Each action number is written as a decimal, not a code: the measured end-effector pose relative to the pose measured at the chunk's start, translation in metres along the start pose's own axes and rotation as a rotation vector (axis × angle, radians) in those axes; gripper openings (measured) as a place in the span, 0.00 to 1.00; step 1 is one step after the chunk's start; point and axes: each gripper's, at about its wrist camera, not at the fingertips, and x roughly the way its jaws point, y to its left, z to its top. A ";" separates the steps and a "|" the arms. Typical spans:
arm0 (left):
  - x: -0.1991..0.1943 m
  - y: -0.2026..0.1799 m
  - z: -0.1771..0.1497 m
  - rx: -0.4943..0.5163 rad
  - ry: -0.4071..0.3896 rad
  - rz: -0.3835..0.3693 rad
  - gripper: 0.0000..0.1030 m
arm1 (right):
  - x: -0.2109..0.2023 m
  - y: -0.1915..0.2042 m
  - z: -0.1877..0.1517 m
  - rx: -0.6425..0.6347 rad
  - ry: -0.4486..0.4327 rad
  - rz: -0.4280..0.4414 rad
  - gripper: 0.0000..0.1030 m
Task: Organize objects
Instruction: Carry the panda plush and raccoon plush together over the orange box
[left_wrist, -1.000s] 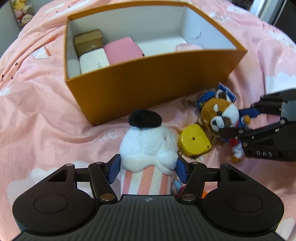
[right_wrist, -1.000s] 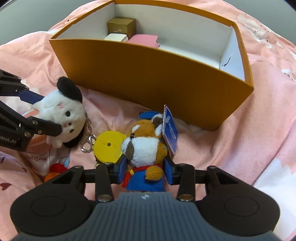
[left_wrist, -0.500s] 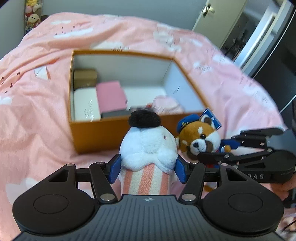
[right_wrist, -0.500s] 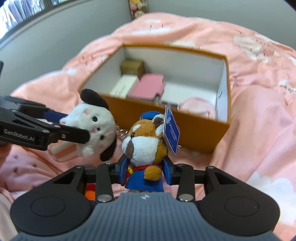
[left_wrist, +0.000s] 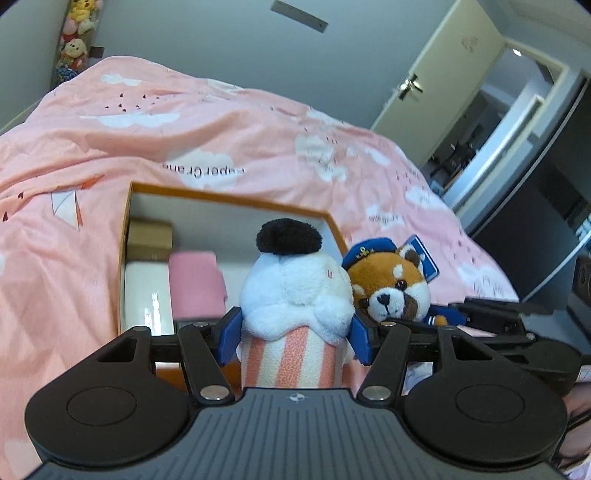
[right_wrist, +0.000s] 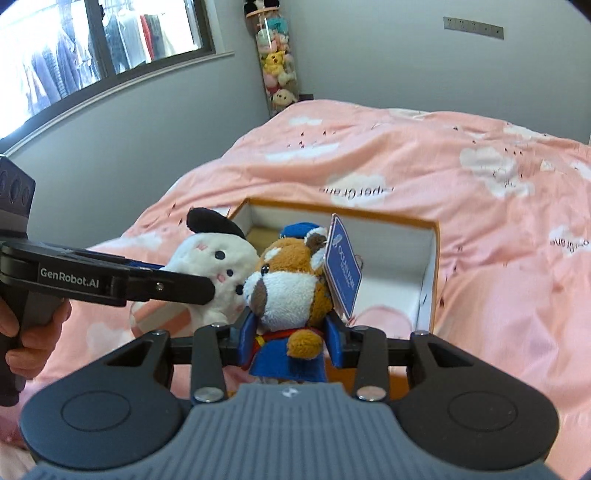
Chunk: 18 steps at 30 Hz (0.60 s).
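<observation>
**Both toys are up in the air now**

A moment ago the two soft toys lay on the bed by the box. Now both have been lifted, and they hang side by side above the near edge of the box, touching each other.

The left tongs (left_wrist: 293, 334) squeeze the white toy (left_wrist: 295, 291). It is fluffy and round, with a black fuzzy ear on top and a body with pink and white stripes. The blue pads (left_wrist: 229, 334) press into its sides.

The right tongs (right_wrist: 290, 345) squeeze the fox toy (right_wrist: 291, 288). It is furry, orange and white, with a blue hat, blue clothes and a flat blue tag (right_wrist: 341, 267) hanging by its head.

The box (right_wrist: 430, 266) is orange card outside and white inside, with straight walls and an open top. In it sit a brown box (left_wrist: 149, 240), a white box (left_wrist: 147, 295) and a pink box (left_wrist: 197, 288), all with flat sides.

The yellow round thing that lay by the toys before can no longer be seen.

The bed cover (left_wrist: 221, 140) is soft and pink with white clouds, and it is wrinkled. A hand (right_wrist: 35, 336) grips the left handle. A tall clear tube of plush toys (right_wrist: 277, 74) stands in the corner. A door (left_wrist: 436, 77) stands open.
</observation>
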 end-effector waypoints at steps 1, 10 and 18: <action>0.003 0.003 0.005 -0.011 -0.007 -0.003 0.66 | 0.003 -0.004 0.006 0.012 -0.005 0.007 0.40; 0.056 0.028 0.040 -0.121 -0.010 -0.023 0.66 | 0.046 -0.052 0.040 0.183 0.006 0.028 0.40; 0.125 0.044 0.049 -0.166 0.055 0.015 0.66 | 0.113 -0.085 0.052 0.213 0.116 -0.046 0.40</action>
